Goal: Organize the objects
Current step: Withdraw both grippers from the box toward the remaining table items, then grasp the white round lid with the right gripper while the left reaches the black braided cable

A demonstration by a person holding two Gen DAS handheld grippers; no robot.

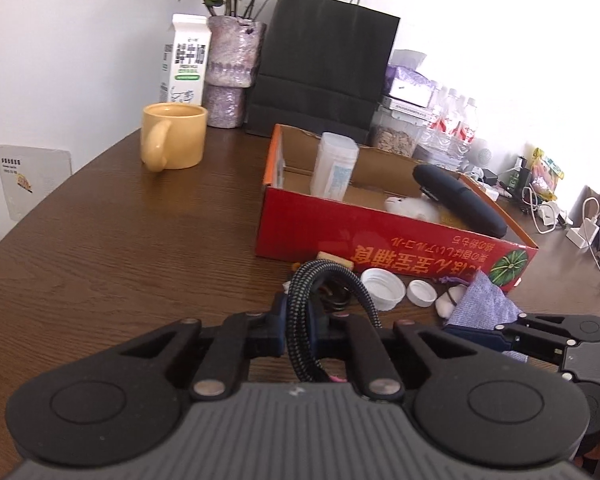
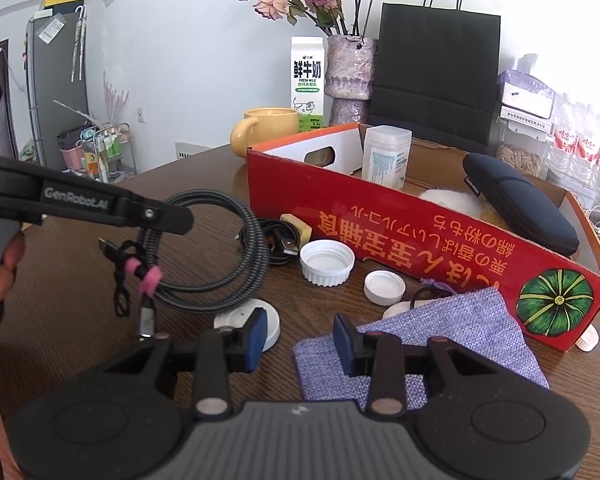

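Left hand-held gripper [image 1: 300, 330] clamped on the braided cable [image 2: 204, 252], lifted off the tabletop [image 1: 120, 240]; sorting partly done.
Right hand-held gripper [image 2: 300, 338] hangs open and empty over the purple pouch [image 2: 452, 328]. Already in the red box [image 2: 400, 236]: plastic jar [image 2: 386, 156], dark case [image 2: 520, 208], white fluffy item [image 2: 452, 200]. Still outside, by my reading: two white lids [image 2: 327, 260], black USB cable [image 2: 272, 240], pouch.

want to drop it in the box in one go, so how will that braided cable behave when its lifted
The braided cable will probably sag and swing: in the right wrist view its coil hangs from the left gripper in loose loops. The pink tie holds only one spot, so the loops may spread or snag on the wall of the red box. It looks light.
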